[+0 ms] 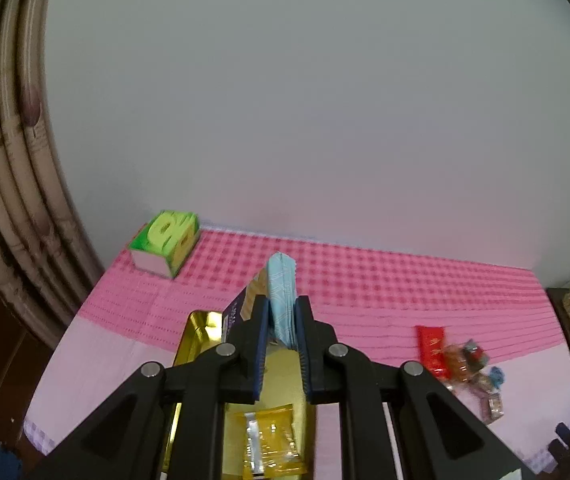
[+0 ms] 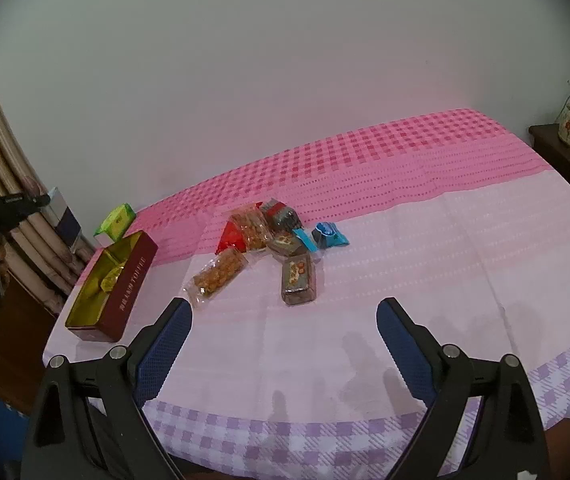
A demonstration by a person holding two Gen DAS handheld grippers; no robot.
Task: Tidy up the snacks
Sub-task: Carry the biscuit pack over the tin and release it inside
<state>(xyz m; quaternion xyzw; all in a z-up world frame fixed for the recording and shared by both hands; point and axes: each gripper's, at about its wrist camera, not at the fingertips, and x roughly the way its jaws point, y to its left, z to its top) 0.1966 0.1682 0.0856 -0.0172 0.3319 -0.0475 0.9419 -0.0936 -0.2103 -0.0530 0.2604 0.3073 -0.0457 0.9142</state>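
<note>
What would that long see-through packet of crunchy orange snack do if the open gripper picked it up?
The clear snack packet would probably crinkle and feel slippery, since its wrapper looks glossy. It likely stays fairly stiff, because the bar inside looks solid. Squeezed hard by the right gripper, it might crumble.

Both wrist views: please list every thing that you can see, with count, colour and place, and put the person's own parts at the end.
tin box: one, dark red outside, gold inside, open, at the table's left edge
yellow packet: one, inside the tin box
light blue packet: one, clamped upright in the left gripper above the tin box
loose snacks: a pile of about eight, orange, red, brown and blue wrappers, mid-table
green box: one, far left corner
tablecloth: one, pink checks far, lilac checks near
left gripper: black, blue pads, closed on the packet
right gripper: black, blue pads, open, empty, over the near cloth
</note>
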